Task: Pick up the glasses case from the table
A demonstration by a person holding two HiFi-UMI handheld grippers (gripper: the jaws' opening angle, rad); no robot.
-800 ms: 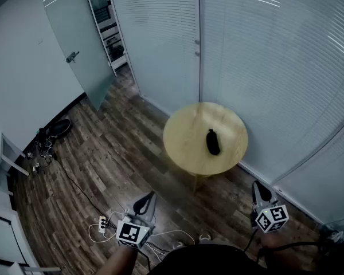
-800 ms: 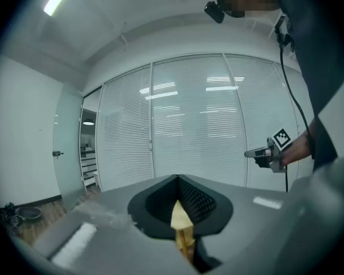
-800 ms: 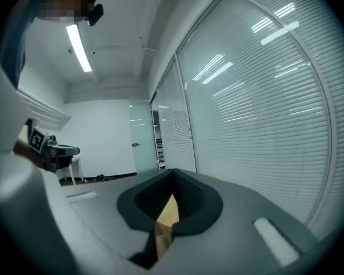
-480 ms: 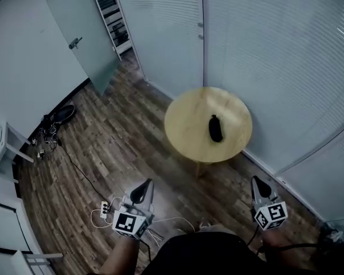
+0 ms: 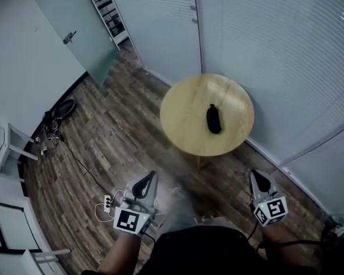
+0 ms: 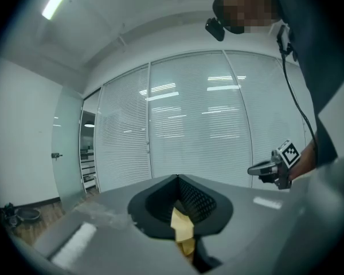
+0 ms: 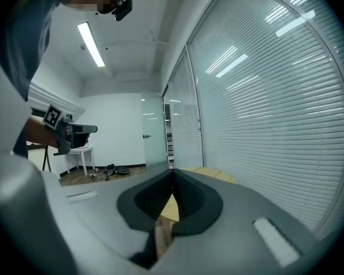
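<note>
Seen from your head camera, the glasses case point(image 5: 214, 119) is a dark shape too small to show any seam or clasp. The round table point(image 5: 183, 110) hides all but a sliver of its leg point(image 5: 199, 161). The floor clutter point(image 5: 50, 132) is too small to name. The bottom edge crops your left forearm point(image 5: 116, 258). In the right gripper view, the right gripper point(image 7: 173, 172) blocks most of the tabletop.
</note>
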